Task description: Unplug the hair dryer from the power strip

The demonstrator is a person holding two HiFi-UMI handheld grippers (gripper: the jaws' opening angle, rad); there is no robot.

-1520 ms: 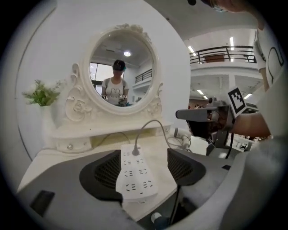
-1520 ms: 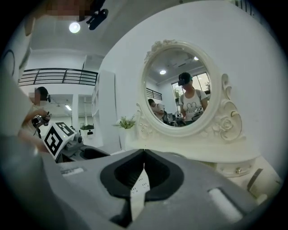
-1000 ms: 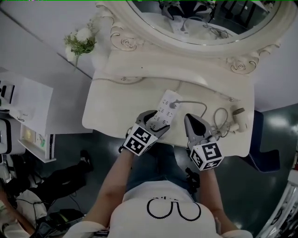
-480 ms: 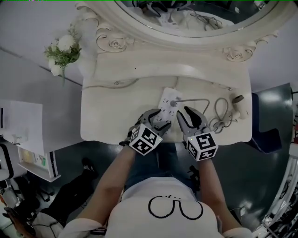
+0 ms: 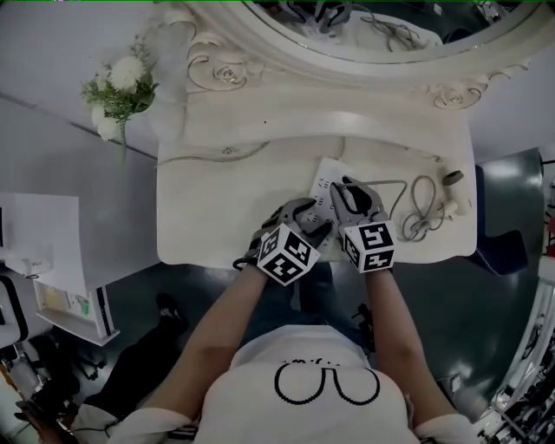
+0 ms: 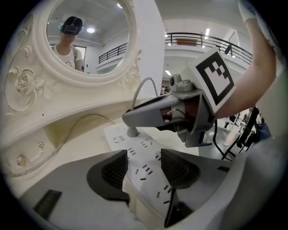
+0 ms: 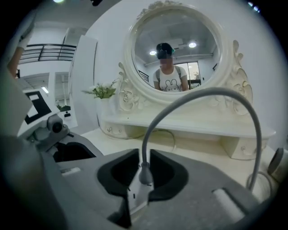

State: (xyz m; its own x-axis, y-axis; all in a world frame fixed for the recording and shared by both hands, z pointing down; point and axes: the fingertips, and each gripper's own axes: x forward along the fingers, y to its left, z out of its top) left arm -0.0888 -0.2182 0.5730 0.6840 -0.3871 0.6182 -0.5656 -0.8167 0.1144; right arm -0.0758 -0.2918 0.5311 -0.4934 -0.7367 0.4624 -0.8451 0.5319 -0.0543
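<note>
Cream vanity table [image 5: 221, 204], carved edge, with an oval mirror [image 5: 373, 26] along the top of the head view.

Item 1. Left gripper [image 6: 144, 168]: ribbed pads [image 6: 114, 168] sit on either side of the white power strip [image 6: 135, 143], one at each long edge. They appear to touch its sides. The jaws have just been closing, and the near end of the strip is between them. In the head view this gripper [image 5: 317, 221] lies at centre frame and its marker cube points to the lower left.

Item 2. Right gripper [image 7: 144, 167]: dark pads [image 7: 119, 173] are parted, with a narrow gap on each side of the grey plug [image 7: 145, 174], and are not seen to press it. The jaws have just been opening. The plug is seated upright in the strip. In the head view this gripper [image 5: 347, 186] lies just right of the left one, over the strip [image 5: 324, 176].

Item 3. Grey cord [image 7: 202, 96]: rises from the plug and arches to the right of the frame.

Item 4. Hair dryer [image 5: 454, 192]: on the table's right end, beside a loose coil of cord [image 5: 422, 208], well apart from the strip.

Item 5. Flowers [image 5: 121, 87]: white, upper left of the head view, beside the mirror frame.
</note>
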